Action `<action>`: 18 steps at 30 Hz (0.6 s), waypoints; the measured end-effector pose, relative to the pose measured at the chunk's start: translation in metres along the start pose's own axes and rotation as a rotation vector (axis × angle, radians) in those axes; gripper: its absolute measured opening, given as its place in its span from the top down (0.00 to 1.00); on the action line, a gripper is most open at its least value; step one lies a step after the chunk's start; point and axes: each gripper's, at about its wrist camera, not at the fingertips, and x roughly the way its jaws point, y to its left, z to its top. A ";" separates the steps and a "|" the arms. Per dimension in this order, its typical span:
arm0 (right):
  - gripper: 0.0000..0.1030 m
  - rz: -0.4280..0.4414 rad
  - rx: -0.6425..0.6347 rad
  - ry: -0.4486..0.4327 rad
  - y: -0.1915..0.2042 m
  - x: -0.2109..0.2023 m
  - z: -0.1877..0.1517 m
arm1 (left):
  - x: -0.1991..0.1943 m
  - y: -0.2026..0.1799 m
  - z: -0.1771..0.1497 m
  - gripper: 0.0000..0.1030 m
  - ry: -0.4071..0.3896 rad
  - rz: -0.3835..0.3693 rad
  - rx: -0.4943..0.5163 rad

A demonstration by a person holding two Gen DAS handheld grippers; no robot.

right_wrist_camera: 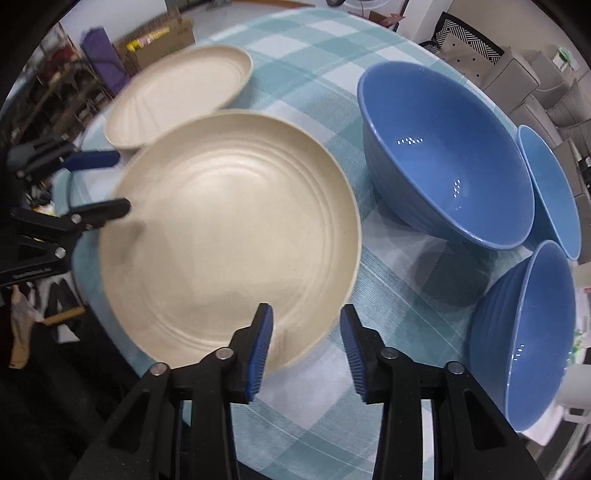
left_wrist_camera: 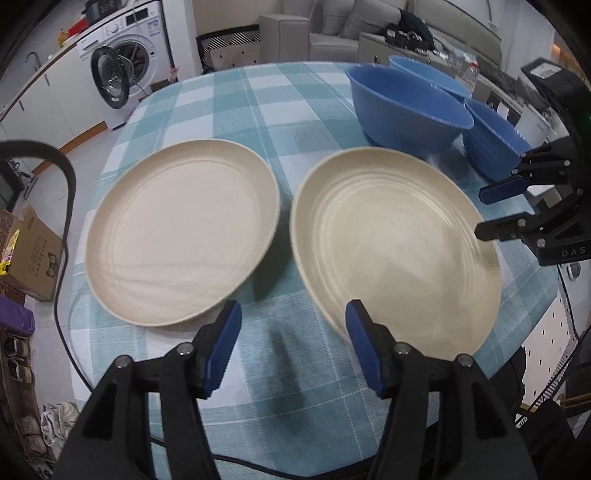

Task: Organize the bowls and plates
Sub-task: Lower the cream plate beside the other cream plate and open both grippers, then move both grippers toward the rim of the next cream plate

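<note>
Two cream plates lie side by side on the checked tablecloth: the left plate (left_wrist_camera: 183,232) (right_wrist_camera: 181,92) and the right plate (left_wrist_camera: 395,247) (right_wrist_camera: 229,236). Three blue bowls stand behind and right of them: a large bowl (left_wrist_camera: 406,107) (right_wrist_camera: 443,155), a far bowl (left_wrist_camera: 428,74) (right_wrist_camera: 550,188) and a near bowl (left_wrist_camera: 495,144) (right_wrist_camera: 524,336). My left gripper (left_wrist_camera: 291,347) (right_wrist_camera: 110,184) is open and empty, near the front rims between the plates. My right gripper (right_wrist_camera: 306,347) (left_wrist_camera: 491,210) is open and empty at the right plate's edge.
The round table (left_wrist_camera: 229,96) has a teal and white cloth. A washing machine (left_wrist_camera: 122,59) and a cardboard box (left_wrist_camera: 37,258) stand at the left on the floor. A sofa (left_wrist_camera: 332,33) is behind the table. A white mug (right_wrist_camera: 576,395) sits at the right edge.
</note>
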 end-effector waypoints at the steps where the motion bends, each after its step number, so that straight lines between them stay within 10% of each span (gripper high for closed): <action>1: 0.51 0.026 0.011 -0.027 0.001 -0.006 0.001 | -0.004 0.005 -0.001 0.40 -0.016 -0.006 -0.015; 9: 0.34 0.191 0.046 -0.176 -0.001 -0.024 0.016 | -0.036 0.049 -0.007 0.36 -0.117 0.011 -0.137; 18: 0.24 0.290 0.070 -0.321 0.000 -0.029 0.047 | -0.041 0.080 -0.013 0.05 -0.161 0.029 -0.227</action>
